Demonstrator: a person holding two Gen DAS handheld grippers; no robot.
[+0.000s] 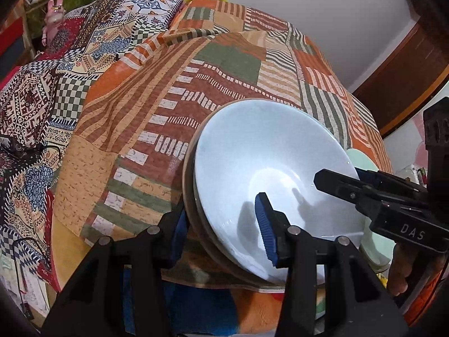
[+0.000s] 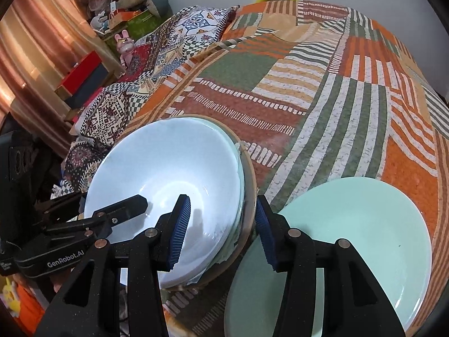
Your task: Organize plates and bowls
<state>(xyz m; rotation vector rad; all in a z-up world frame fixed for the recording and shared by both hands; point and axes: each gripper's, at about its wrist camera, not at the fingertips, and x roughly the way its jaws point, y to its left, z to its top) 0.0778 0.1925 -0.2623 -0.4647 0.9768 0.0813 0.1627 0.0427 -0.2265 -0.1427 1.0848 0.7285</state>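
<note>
Stack of bowls gripped from both sides on a patchwork bedspread.

A pale blue bowl [image 1: 269,174] sits on top of a small stack, nested in a tan-rimmed bowl [image 1: 188,179], on the near part of the orange, green and brown bedspread [image 1: 224,64]. The left gripper [image 1: 221,224] straddles the stack's left rim, 1 pad inside, 1 outside; whether they press is unclear. The right gripper [image 2: 221,224] straddles the right rim likewise, equally unclear. Just right of the stack lies a mint green plate [image 2: 350,238]. A patterned pillow [image 2: 179,33] lies at the far left.
</note>
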